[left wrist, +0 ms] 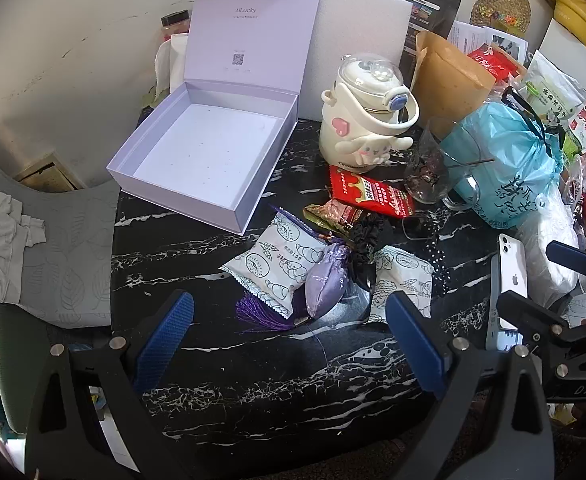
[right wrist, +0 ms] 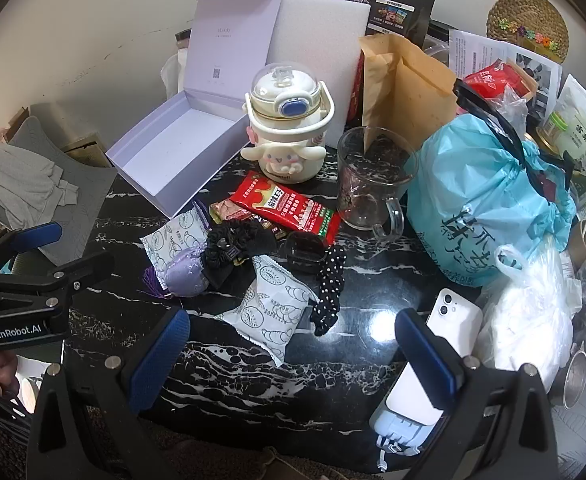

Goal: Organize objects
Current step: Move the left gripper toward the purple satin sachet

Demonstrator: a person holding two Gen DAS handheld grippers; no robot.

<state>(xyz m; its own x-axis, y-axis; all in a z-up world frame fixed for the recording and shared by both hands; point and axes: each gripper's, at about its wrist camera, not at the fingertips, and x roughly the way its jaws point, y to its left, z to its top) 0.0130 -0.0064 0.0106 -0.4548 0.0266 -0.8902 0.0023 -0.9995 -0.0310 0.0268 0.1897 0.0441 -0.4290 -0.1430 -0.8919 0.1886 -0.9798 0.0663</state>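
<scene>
cluttered black marble table [left wrist: 253, 360], open lilac box [left wrist: 209, 152]

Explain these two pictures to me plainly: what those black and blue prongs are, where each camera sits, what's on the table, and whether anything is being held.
No robot here: a person carries a two-finger tool in each hand, with a camera looking along its fingers. One picture is from the left hand-held gripper, the other from the right hand-held gripper. Both are open and hold nothing. On the black marble table lie an open, empty lilac gift box, a cream cartoon water bottle, a clear glass mug, a red snack packet, two white pastry packets, a lilac sachet, a black scrunchie and a white phone.
</scene>
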